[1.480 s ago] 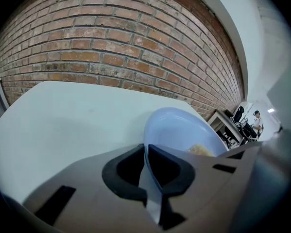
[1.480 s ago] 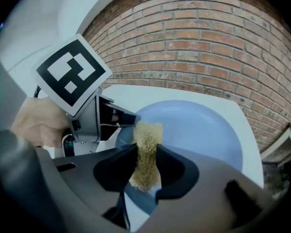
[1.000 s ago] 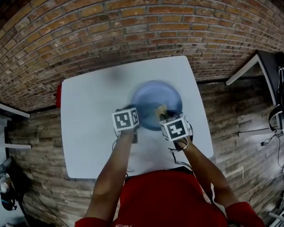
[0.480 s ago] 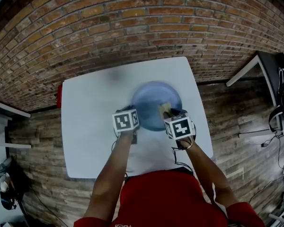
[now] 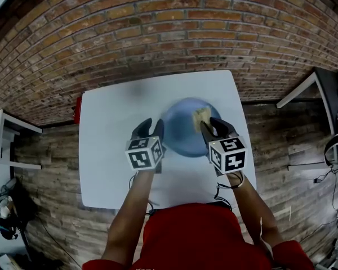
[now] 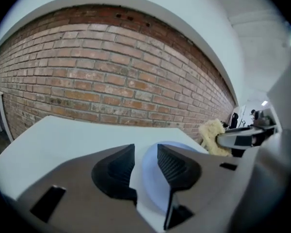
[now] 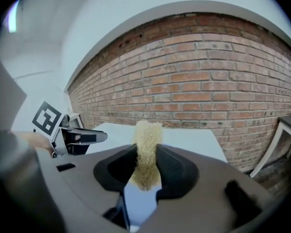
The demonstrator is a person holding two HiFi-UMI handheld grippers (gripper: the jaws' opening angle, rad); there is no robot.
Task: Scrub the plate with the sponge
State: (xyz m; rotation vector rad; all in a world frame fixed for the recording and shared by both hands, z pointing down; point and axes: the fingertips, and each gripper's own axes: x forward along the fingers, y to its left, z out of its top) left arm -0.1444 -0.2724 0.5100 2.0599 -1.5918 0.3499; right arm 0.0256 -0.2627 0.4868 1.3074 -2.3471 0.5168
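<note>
Sponge (image 5: 201, 116), pinched in the right gripper (image 5: 213, 126), hovers at the plate's (image 5: 183, 136) two o'clock for scrubbing, while the left gripper (image 5: 149, 127) is opening its jaws around the nine o'clock rim, likely releasing it.

White table (image 5: 107, 151) set against brick wall (image 5: 158, 32), wood floor (image 5: 39, 167) around it. Blue plate (image 5: 183, 136) on table's far right part. Left gripper (image 5: 149, 129) at plate's left rim, jaws opening, rim not clamped. Right gripper (image 5: 211, 125) clamped on yellow sponge (image 5: 201, 116) over plate's right side. Small red item (image 5: 78, 109) at table's left edge
</note>
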